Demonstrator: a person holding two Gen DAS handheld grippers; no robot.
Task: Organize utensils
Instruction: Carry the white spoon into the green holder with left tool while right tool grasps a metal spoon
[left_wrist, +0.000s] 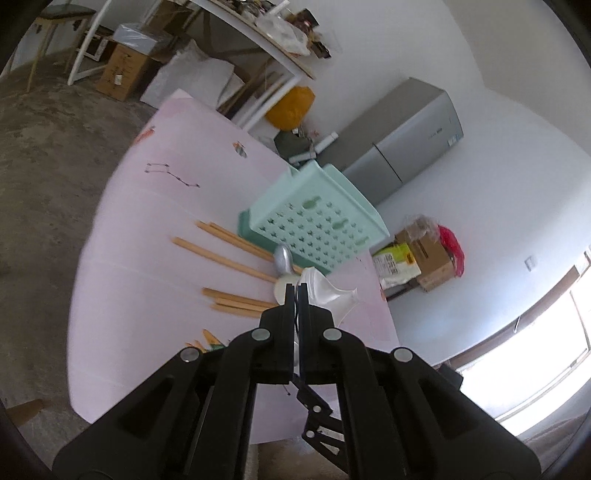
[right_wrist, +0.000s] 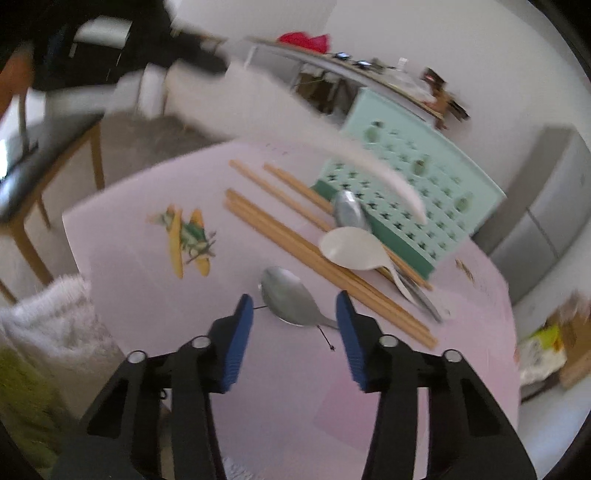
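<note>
My left gripper is shut on a white plastic spoon and holds it above the pink table. The spoon also shows as a blurred white streak in the right wrist view. My right gripper is open, its blue pads either side of a metal spoon lying on the table. Several wooden chopsticks lie beside a mint perforated utensil basket that is tipped on its side. A white spoon and a second metal spoon rest on the chopsticks.
A plane drawing marks the table's left part. A wooden table and a white fluffy cloth stand at left. A grey fridge, cardboard boxes and a white shelf lie beyond the table.
</note>
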